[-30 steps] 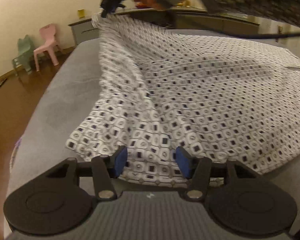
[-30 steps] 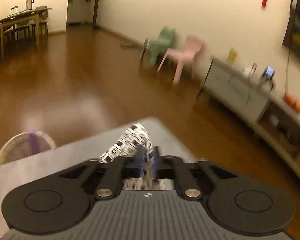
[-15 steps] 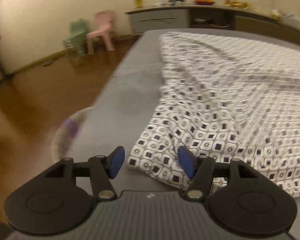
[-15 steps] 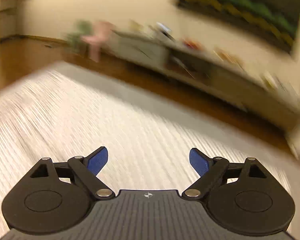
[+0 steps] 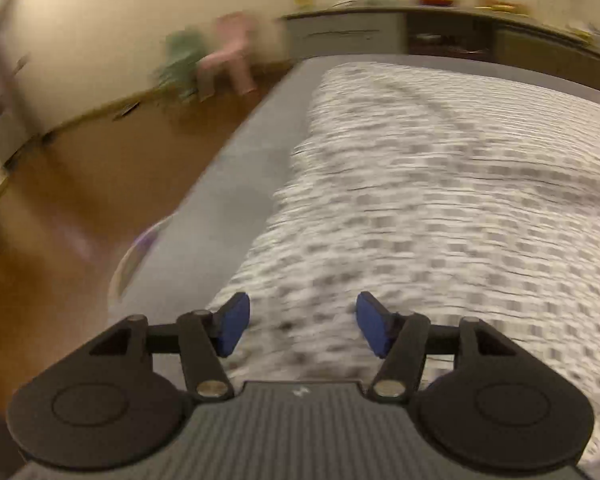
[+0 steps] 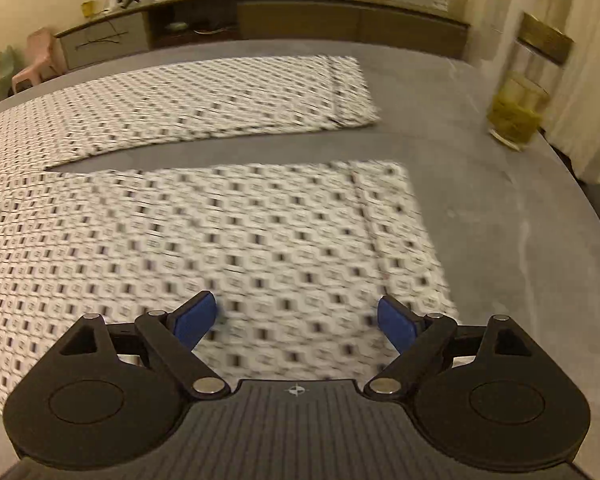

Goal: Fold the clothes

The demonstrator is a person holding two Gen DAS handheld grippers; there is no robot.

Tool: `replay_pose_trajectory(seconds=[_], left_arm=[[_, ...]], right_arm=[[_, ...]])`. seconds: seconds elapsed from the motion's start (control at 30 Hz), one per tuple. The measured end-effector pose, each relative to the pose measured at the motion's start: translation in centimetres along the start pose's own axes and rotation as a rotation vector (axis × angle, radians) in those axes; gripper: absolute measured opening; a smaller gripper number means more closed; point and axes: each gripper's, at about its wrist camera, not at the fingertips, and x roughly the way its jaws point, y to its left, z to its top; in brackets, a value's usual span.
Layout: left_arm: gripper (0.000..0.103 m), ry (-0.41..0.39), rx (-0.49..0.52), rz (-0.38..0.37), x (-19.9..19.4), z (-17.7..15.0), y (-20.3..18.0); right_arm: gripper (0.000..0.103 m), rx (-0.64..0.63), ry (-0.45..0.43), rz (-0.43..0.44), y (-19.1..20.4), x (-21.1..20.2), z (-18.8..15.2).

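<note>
White trousers with a small dark square print [image 5: 440,200] lie spread on a grey surface [image 5: 228,184]. In the right wrist view their two legs [image 6: 220,232] run to the right, the far leg [image 6: 204,96] apart from the near one. My left gripper [image 5: 302,330] hovers over the garment's near left edge, its jaws opening, the blue pads clear of the cloth. Over the hem end of the near leg my right gripper [image 6: 298,322] stands open wide, nothing pressed between its pads.
A long low cabinet [image 6: 260,12] with small items runs along the far wall. Pink [image 5: 230,54] and green [image 5: 180,60] child chairs stand on the wooden floor at the left. A yellowish glass container [image 6: 514,116] sits past the surface's right edge.
My right gripper let go of the cloth end, opened wide and swung across to the leg hems. My left gripper drifted a little and turned; the lifted cloth now lies flat.
</note>
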Motion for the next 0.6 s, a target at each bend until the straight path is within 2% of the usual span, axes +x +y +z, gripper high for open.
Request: replay_pose_trajectory(seconds=[0.03, 0.1, 0.2, 0.27, 0.37, 0.5, 0.6], left_arm=[[0.059, 0.014, -0.016, 0.041, 0.1, 0.1, 0.4], [0.055, 0.002, -0.059, 0.048, -0.8, 0.5, 0.6], [0.056, -0.095, -0.111, -0.026, -3.6, 2.3, -0.8], [0.056, -0.138, -0.115, -0.120, -4.5, 3.9, -2.7], [0.056, -0.140, -0.135, -0.283, -4.3, 6.5, -6.0], [0.056, -0.102, -0.119, -0.383, -2.3, 9.1, -10.4], [0.056, -0.057, -0.117, -0.461, -0.5, 10.2, -12.7]], right_arm=[[0.089, -0.004, 0.019, 0.009, -0.9, -0.1, 0.1], [0.087, -0.033, 0.038, 0.029, -1.6, -0.3, 0.9], [0.089, -0.051, -0.087, 0.052, -1.5, -2.1, 5.0], [0.095, -0.053, -0.162, 0.073, -1.4, -1.7, 8.7], [0.102, -0.026, -0.195, 0.084, -1.7, 2.3, 15.1], [0.102, 0.085, -0.166, 0.068, -3.4, 10.1, 22.0], [0.102, 0.104, -0.132, 0.050, -4.2, 16.4, 24.9]])
